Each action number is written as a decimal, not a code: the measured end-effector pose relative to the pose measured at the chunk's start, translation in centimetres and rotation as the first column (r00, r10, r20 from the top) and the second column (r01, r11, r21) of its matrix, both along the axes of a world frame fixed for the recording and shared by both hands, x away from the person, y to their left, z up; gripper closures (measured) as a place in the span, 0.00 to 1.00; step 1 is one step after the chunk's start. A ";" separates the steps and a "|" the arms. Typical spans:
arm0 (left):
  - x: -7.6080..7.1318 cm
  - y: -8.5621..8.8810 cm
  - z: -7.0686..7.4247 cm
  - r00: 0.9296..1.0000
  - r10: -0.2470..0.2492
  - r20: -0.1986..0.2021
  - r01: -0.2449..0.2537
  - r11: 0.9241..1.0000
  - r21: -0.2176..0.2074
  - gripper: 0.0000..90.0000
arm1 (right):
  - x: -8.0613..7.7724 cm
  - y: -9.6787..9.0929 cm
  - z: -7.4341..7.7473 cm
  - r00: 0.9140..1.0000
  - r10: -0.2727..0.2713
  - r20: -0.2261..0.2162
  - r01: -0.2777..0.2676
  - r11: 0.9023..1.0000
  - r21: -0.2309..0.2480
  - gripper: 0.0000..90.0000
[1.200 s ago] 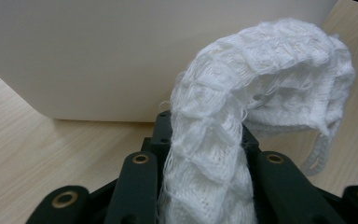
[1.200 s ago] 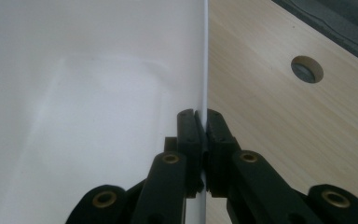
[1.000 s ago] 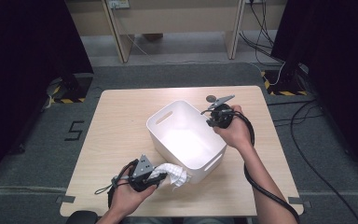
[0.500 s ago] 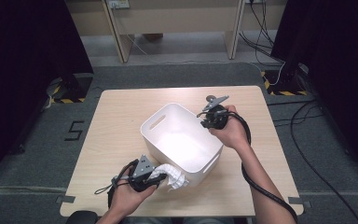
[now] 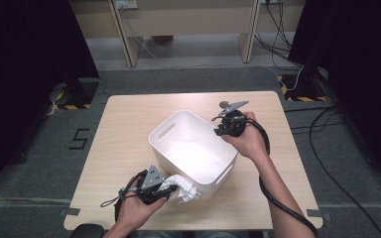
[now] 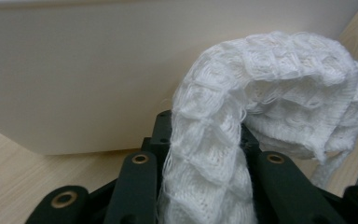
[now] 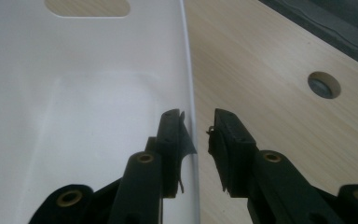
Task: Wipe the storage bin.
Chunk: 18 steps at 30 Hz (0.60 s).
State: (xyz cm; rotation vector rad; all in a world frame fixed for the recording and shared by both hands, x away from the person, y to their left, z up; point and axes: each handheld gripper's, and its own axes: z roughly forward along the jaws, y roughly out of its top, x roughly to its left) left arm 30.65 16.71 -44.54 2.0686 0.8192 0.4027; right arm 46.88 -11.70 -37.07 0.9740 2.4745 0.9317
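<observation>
While the left gripper [image 5: 164, 191] pinches the white knitted cloth [image 5: 182, 187] between its jaws at the near edge of the table [image 5: 129, 124], the cloth sits outside the tub [image 5: 193, 148], pressed against the tub's near outer wall. In the left gripper view the cloth [image 6: 261, 116] arches up from the closed jaws and droops to the right, with the tub wall [image 6: 74, 70] directly behind it.

Risk one, by my judgement: the loose open knit could snag on the jaw tips or drag under the tub's base if it is lifted at a shallow angle, and the trailing end may catch the rim instead of clearing it. The near wall is the obstacle between cloth and tub interior.

Further right, the right gripper [image 5: 226, 125] is at the tub's far right rim. In the right gripper view its jaws stand spread, straddling the rim [image 7: 189, 93], one inside and one outside, not clamped. Risk two: the tub appears light, so a push from the cloth side could slide or tip it unless this grip closes first.

Other items: a round hole [image 7: 324, 85] in the tabletop beyond the right gripper, and cables on the floor, both well apart from the work.
</observation>
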 end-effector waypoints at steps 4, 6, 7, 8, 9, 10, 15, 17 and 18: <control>0.0 -0.1 0.0 1.000 0.000 -0.001 0.000 1.000 -0.003 0.77 | -0.7 -0.7 0.2 0.998 -0.054 -0.027 0.055 0.998 0.007 0.76; 0.0 -0.1 0.0 1.000 -0.002 -0.003 0.002 1.000 -0.003 0.77 | -1.2 -1.1 0.1 0.996 -0.080 -0.043 0.080 0.997 0.002 0.76; 0.0 -0.1 0.0 1.000 -0.002 -0.003 0.002 1.000 -0.003 0.77 | -1.4 -1.3 0.1 0.995 -0.090 -0.046 0.090 0.996 -0.002 0.76; 0.0 -0.1 0.0 1.000 -0.002 -0.002 0.002 1.000 -0.002 0.77 | -1.5 -1.4 0.0 0.995 -0.093 -0.044 0.093 0.996 -0.002 0.75; 0.0 -0.1 0.0 1.000 -0.003 -0.002 0.003 1.000 -0.002 0.77 | -1.7 -1.6 -0.1 0.994 -0.098 -0.051 0.098 0.995 -0.001 0.76; 0.0 -0.1 0.0 1.000 -0.002 -0.002 0.002 1.000 0.000 0.77 | -1.9 -1.7 -0.1 0.993 -0.102 -0.054 0.103 0.995 0.003 0.76; 0.0 -0.1 0.0 1.000 -0.002 -0.001 0.002 1.000 0.000 0.77 | -2.4 -2.0 -0.3 0.993 -0.104 -0.061 0.104 0.995 -0.005 0.80; -0.1 -0.2 -0.1 1.000 -0.002 -0.001 0.002 1.000 0.000 0.77 | -2.4 -2.0 -0.4 0.993 -0.100 -0.055 0.099 0.995 -0.015 0.82; -0.1 -0.2 -0.1 1.000 -0.003 -0.001 0.003 1.000 -0.002 0.77 | -2.4 -2.0 -0.5 0.993 -0.099 -0.058 0.099 0.995 -0.017 0.83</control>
